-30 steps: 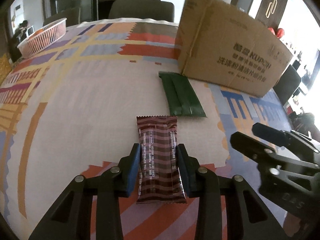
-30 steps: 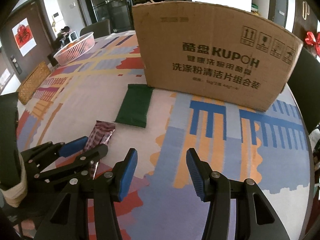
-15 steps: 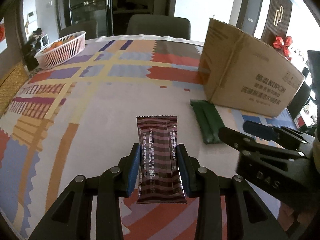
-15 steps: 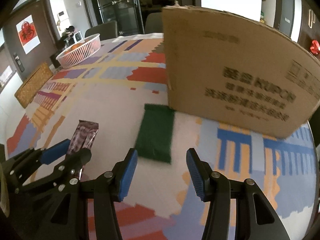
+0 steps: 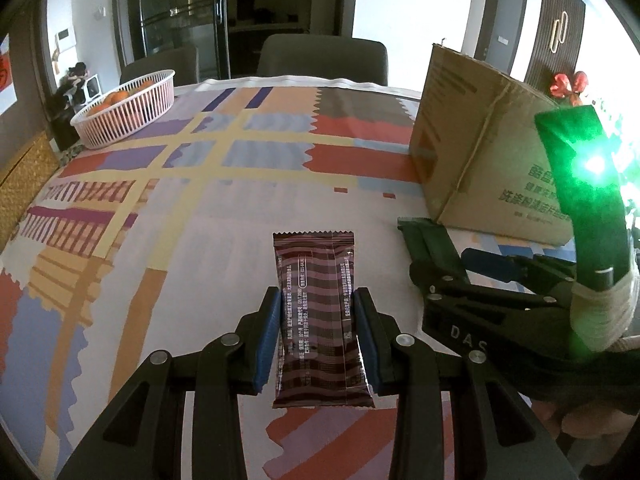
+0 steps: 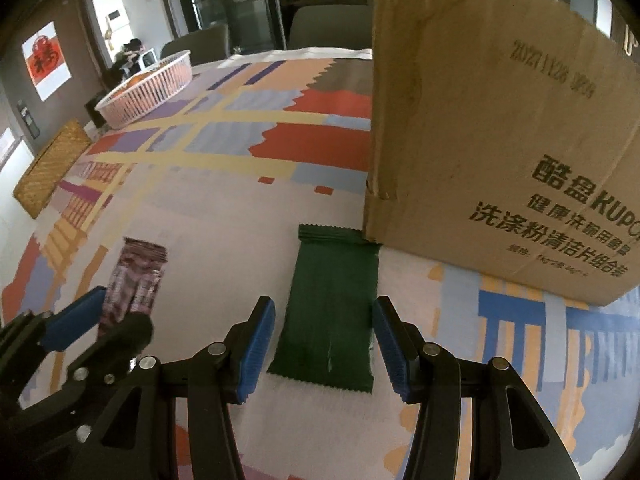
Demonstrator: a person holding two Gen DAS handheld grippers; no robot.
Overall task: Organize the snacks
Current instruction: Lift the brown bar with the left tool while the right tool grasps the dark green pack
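Note:
My left gripper is shut on a brown striped snack packet and holds it above the patterned tablecloth; the packet also shows in the right wrist view. A dark green snack packet lies flat on the cloth, its far end against the cardboard box. My right gripper is open, its blue pads on either side of the green packet's near half. In the left wrist view the right gripper sits to the right, over the green packet.
The cardboard box stands at the right of the table. A white basket with oranges sits at the far left edge. Chairs stand behind the table's far side. A woven mat lies off the left edge.
My right gripper moved forward and left until its open pads straddle the green packet. My left gripper rose and swung left with the brown packet still in it.

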